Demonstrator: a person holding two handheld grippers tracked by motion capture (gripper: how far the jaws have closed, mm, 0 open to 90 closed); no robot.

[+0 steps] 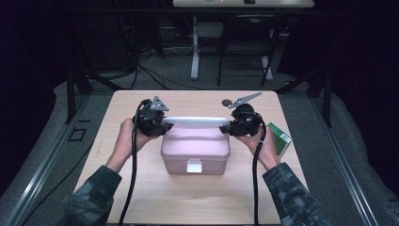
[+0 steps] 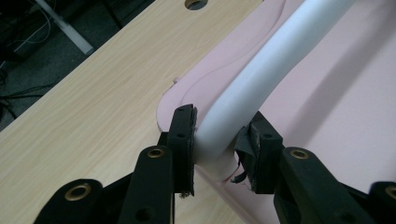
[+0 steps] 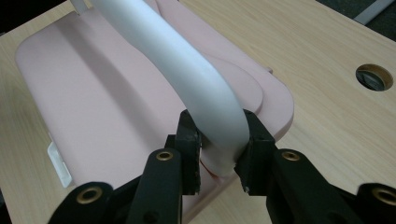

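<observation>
The pink box (image 1: 195, 149) sits mid-table. The left gripper (image 2: 217, 140) and right gripper (image 3: 219, 151) each clamp an end of its white handle (image 1: 195, 121). Uneven lifting could swing it, or pop the front latch (image 1: 194, 165).

Overhead light brightens the table (image 1: 141, 197); surroundings from nine through three o'clock sit near black. Gripper views are soft, mildly blurred.
</observation>
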